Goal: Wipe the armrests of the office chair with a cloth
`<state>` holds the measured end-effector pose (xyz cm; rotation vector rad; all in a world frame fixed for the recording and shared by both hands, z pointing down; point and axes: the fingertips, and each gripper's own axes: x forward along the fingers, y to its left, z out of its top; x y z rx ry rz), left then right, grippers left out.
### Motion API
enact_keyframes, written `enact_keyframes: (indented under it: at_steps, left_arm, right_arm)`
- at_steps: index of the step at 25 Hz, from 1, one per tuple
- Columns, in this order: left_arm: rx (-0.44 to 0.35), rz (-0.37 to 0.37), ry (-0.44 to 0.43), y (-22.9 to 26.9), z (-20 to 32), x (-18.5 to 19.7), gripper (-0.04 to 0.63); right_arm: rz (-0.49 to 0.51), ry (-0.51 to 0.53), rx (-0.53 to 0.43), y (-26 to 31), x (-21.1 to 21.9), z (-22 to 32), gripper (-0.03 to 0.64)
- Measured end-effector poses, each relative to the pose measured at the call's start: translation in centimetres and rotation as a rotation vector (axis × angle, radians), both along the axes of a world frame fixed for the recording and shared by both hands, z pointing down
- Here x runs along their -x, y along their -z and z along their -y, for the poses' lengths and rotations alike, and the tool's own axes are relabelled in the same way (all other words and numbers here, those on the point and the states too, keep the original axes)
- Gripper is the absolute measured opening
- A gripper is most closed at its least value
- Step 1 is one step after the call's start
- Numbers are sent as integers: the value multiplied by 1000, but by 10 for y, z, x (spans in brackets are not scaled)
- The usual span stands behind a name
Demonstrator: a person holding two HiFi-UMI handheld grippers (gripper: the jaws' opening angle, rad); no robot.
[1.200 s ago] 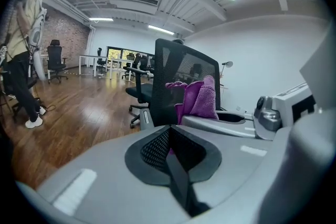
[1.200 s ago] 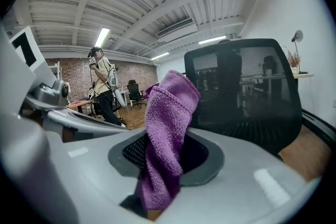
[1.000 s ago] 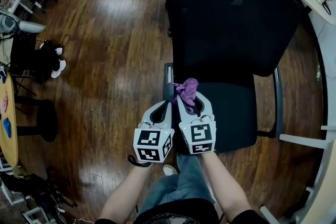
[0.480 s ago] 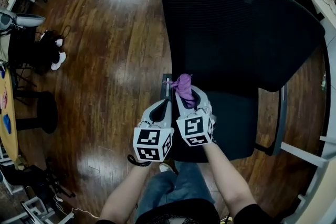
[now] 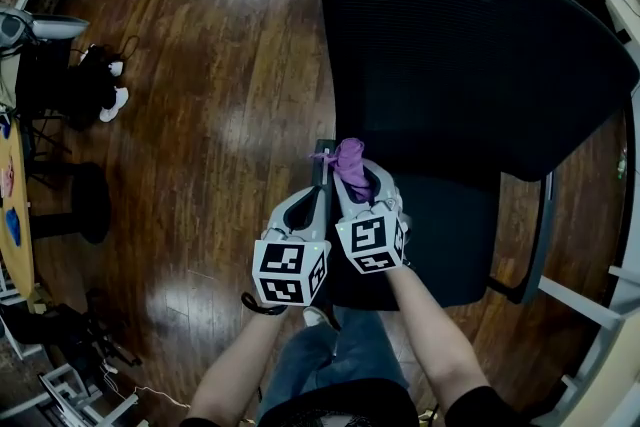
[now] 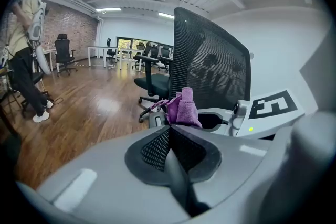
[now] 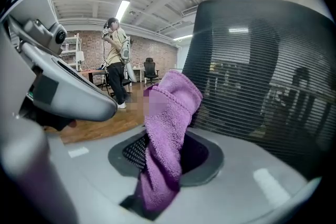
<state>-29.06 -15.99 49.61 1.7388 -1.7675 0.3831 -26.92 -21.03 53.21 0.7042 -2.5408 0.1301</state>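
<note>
Cloth (image 5: 350,158), right tongs (image 5: 356,183), perhaps on armrest (image 5: 319,153)

Operator and handheld rig, seen from the head view.
Left gripper (image 5: 321,193) and right gripper (image 5: 356,183): light grey shells, black mesh-textured jaw pads. Each carries a white cube with black square markers, the right cube (image 5: 371,243) just right of the left cube (image 5: 289,273). Dark loop (image 5: 258,307) just under the left cube. Below it: black top (image 5: 340,407), blue jeans (image 5: 335,355), white shoe tip (image 5: 319,318).

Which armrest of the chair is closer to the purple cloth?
The armrest on the person's left, beside the cloth in the right gripper; the far armrest is across the seat.
</note>
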Motion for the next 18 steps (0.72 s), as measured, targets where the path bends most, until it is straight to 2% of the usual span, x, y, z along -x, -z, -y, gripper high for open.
enact_keyframes:
  at_steps: [9,18]
  left_arm:
    - [-7,-11,-17,-2,-27,-4,6]
    - [-10,-13,-79,-2,-77,-16,6]
  right_arm:
    - [9,-18,7,4,-7,-33,121]
    - [9,-71,3,8,-25,-92,121]
